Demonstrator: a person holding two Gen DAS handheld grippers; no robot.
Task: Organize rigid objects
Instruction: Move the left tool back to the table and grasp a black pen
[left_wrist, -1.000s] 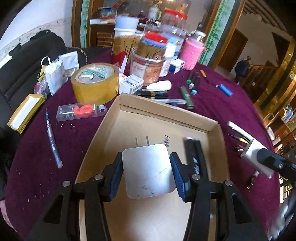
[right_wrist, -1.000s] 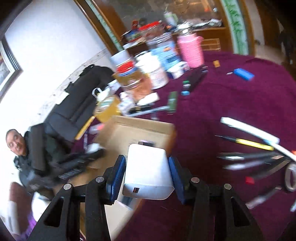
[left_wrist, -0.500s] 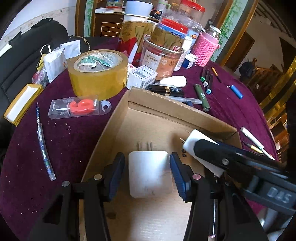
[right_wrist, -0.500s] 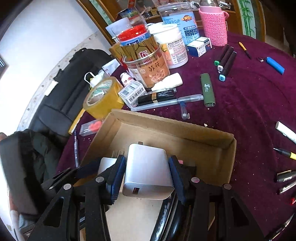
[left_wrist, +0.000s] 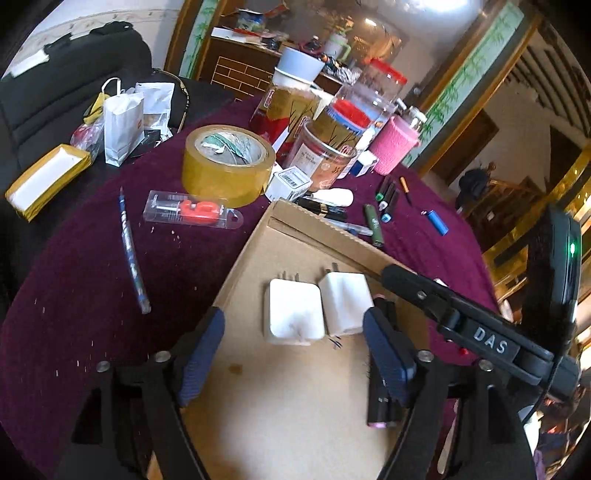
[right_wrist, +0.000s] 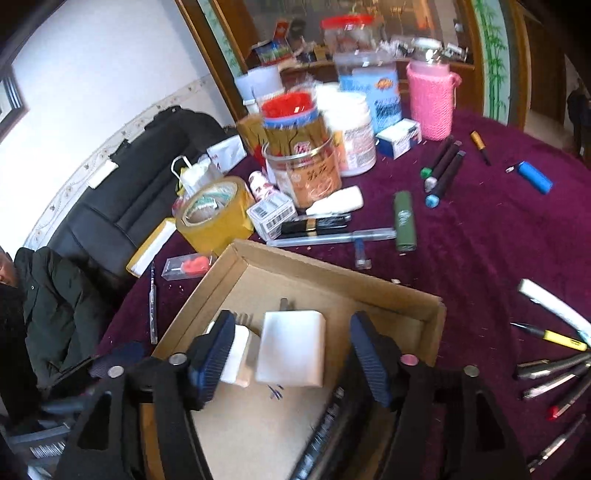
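Two white wall chargers lie flat on the floor of the cardboard box (left_wrist: 255, 258), side by side and touching or very nearly so, their metal prongs pointing toward the far wall. The left charger (left_wrist: 293, 315) is a rounded-corner block with two prongs showing; the right charger (left_wrist: 345, 306) is slightly tilted against it, matte white with softly rounded edges. The left gripper (left_wrist: 293, 363) hangs over the box with its blue-padded jaws spread wide, holding nothing. The right gripper (right_wrist: 291, 363) is likewise spread, its pads standing clear on either side of the right charger (right_wrist: 291, 349). A dark pen-like object (left_wrist: 382, 406) lies along the box's right side, though blur hides its details. A roll of yellow packing tape (left_wrist: 227, 164) sits on the maroon tablecloth (left_wrist: 92, 266) beyond the box.
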